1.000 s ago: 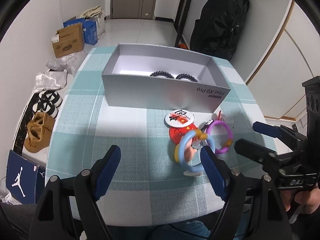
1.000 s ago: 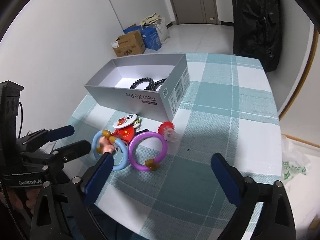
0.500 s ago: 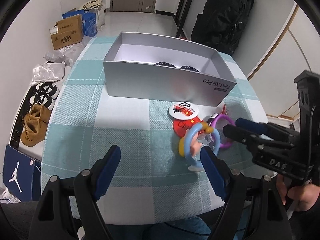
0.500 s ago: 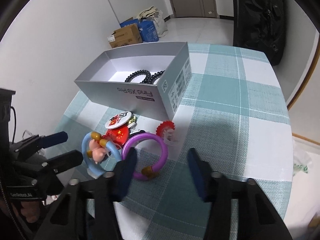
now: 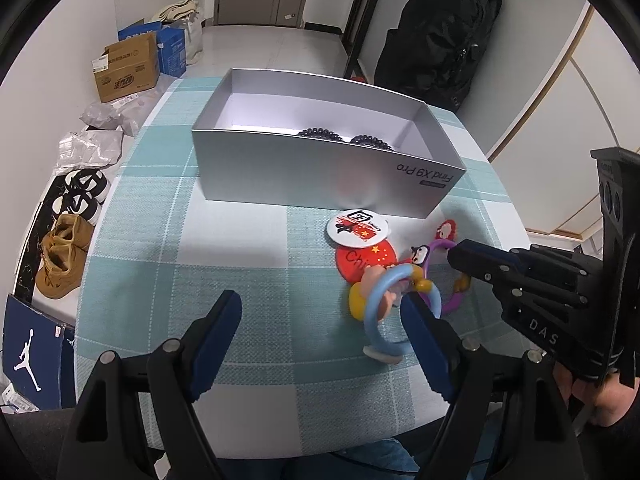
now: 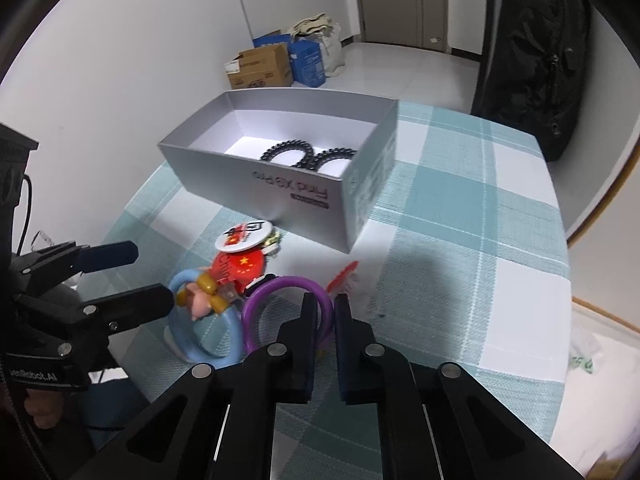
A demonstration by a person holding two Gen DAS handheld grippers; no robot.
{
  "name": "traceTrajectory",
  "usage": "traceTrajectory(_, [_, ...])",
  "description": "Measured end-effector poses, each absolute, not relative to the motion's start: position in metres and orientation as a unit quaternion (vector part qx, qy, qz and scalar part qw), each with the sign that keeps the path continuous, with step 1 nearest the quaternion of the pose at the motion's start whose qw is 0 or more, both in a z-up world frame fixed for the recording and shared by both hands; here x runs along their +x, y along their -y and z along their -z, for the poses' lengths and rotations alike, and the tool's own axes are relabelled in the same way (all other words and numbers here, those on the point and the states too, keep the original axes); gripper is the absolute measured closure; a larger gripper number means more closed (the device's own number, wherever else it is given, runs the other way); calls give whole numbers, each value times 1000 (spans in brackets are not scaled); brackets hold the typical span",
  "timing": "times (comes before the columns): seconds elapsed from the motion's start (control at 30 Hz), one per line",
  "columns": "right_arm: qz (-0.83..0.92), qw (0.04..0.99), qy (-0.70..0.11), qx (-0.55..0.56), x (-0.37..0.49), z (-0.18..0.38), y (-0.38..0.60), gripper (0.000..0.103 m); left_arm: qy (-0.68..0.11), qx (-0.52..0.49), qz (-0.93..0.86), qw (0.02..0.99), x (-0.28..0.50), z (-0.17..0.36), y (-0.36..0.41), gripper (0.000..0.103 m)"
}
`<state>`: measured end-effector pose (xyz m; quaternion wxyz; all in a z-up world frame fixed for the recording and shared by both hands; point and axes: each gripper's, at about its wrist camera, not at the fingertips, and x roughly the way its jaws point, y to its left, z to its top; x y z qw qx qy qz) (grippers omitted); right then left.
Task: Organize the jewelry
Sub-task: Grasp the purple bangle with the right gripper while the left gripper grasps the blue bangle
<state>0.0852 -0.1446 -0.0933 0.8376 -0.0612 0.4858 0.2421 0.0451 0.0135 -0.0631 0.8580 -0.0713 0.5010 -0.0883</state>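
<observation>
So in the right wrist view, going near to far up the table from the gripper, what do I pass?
Right gripper closed on the purple ring → red badge → white round badge → grey box → black coiled hair ties inside it.

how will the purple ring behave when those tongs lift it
The purple ring looks like smooth, thin plastic, so probably stiff and light. Pinched at one spot on its rim by the right tongs, it may swivel or slip.
</observation>
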Motion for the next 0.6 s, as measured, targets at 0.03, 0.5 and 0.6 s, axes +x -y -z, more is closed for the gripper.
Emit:
traceTrajectory(0.03, [-240, 838, -487, -58, 86, 93, 146, 96, -502, -72, 91, 857, 46, 64, -13, 25])
traceTrajectory(0.5, [-230, 852, -470, -18, 90, 73, 164, 96, -510, -86, 130, 846, 47, 69, -9, 25])
traceTrajectory(0.6, [-229, 851, -473, -10, 91, 74, 166, 96, -510, -95, 142, 843, 46, 69, -8, 32])
